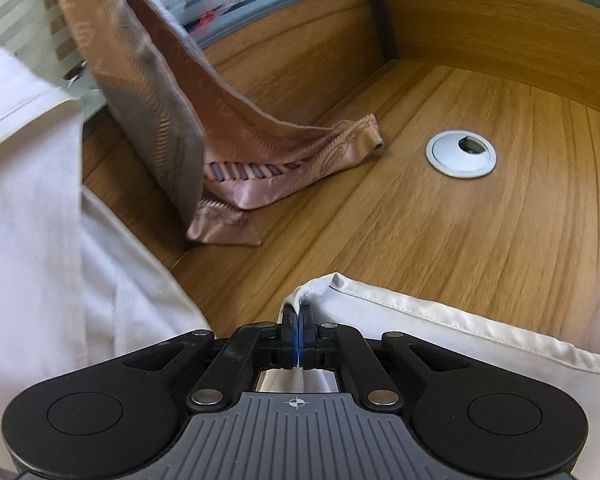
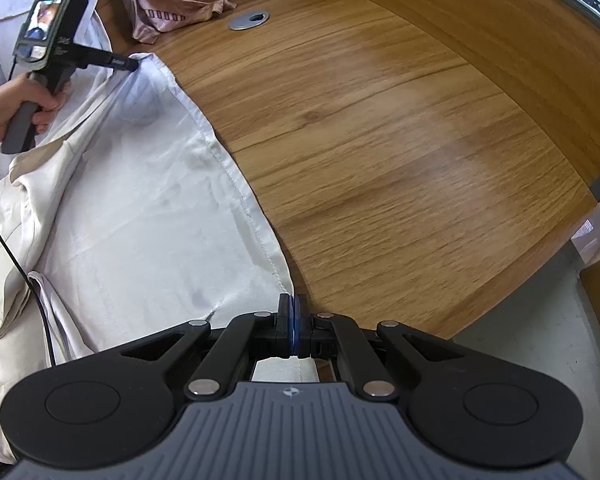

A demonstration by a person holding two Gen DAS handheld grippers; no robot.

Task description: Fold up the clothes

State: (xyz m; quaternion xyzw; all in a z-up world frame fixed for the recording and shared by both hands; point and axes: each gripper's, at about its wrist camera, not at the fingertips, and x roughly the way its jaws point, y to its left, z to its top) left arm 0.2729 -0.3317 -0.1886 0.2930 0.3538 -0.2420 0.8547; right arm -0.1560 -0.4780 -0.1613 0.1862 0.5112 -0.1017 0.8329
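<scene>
I have the left gripper point(image 1: 299, 312) pinched tight on a hem corner of the white garment point(image 1: 440, 320), which puckers up right at its tips. The right gripper point(image 2: 293, 303) is pressed together on the other end of that hem point(image 2: 236, 184), so the edge runs stretched between my tools, ready, I judge, to be carried over as a fold. Ahead of the left tips lies bare desk point(image 1: 420, 240); farther off, a pink cloth point(image 1: 260, 184) sits clear of the work.

Bare wooden desk point(image 2: 380, 140) lies open rightward; a pink cloth point(image 1: 260, 176) and, seemingly flush, a cable grommet point(image 1: 461, 153) sit toward the back panel point(image 1: 500, 40).
</scene>
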